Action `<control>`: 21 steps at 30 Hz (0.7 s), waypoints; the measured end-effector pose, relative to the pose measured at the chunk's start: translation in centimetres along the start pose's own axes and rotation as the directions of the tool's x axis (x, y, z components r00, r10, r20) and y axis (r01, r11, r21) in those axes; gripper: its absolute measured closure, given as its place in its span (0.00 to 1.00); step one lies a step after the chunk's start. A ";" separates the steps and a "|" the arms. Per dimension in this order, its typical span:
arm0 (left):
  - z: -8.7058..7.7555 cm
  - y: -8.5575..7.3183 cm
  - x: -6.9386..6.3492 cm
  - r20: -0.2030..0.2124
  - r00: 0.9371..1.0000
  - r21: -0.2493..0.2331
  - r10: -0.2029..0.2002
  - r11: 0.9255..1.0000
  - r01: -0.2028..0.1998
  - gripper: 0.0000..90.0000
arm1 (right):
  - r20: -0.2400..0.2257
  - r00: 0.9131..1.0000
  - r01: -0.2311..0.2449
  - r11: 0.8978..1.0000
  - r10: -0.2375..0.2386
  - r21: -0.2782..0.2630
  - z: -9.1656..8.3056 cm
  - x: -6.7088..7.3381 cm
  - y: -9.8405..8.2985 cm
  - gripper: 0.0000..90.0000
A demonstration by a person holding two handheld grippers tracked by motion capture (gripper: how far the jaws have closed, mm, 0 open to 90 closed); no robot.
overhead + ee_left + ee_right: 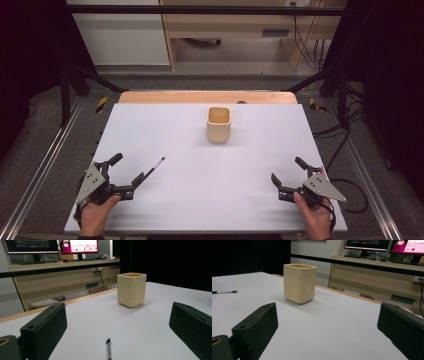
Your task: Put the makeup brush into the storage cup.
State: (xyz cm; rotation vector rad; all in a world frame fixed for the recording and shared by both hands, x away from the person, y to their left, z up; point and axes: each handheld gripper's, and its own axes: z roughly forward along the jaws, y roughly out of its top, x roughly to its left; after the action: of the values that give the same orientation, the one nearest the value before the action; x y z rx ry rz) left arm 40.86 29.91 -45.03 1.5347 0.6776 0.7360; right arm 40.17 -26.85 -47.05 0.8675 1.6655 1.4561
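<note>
left tool (123, 174) released, near left, holding nothing | right tool (287, 174) released, near right, holding nothing | brush (155, 166) lies on counter (250, 200) just beside left tool | cup (219, 124) upright, far centre | nothing looks begun; all remains

The brush (108, 350) is cut off by the left gripper view's bottom edge.

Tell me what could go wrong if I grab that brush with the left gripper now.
The brush is thin and lies flat on the table, so the open left gripper may slip off or push it away. Carrying it toward the cup, a bump could tip the cup.
</note>
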 end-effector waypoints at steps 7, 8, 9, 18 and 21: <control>0.0 0.1 -0.1 0.004 1.000 0.000 -0.002 1.000 0.002 0.01 | 0.006 1.000 -0.001 1.000 0.001 0.001 -0.1 0.0 0.0 0.04; -0.1 0.1 -0.1 0.006 1.000 -0.001 -0.005 1.000 0.005 0.01 | 0.006 1.000 -0.004 1.000 0.004 0.001 -0.1 0.0 0.0 0.04; -0.1 0.1 -0.1 0.006 1.000 -0.001 -0.005 1.000 0.005 0.01 | 0.006 1.000 -0.004 1.000 0.004 0.001 -0.1 0.0 0.0 0.04; 0.6 0.3 -0.7 0.010 1.000 0.072 0.024 0.997 -0.025 0.02 | 0.009 1.000 0.002 1.000 -0.002 0.006 -0.2 0.0 0.1 0.04; 1.2 1.1 -1.0 0.028 1.000 0.110 0.015 0.994 -0.018 0.02 | 0.004 1.000 0.003 1.000 -0.003 0.000 -0.2 0.1 0.1 0.03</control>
State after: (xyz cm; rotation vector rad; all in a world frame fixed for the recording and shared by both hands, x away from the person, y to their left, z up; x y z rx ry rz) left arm 41.21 28.25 -44.04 1.6498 0.6960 0.6988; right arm 39.96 -26.89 -46.91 0.8668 1.6627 1.4512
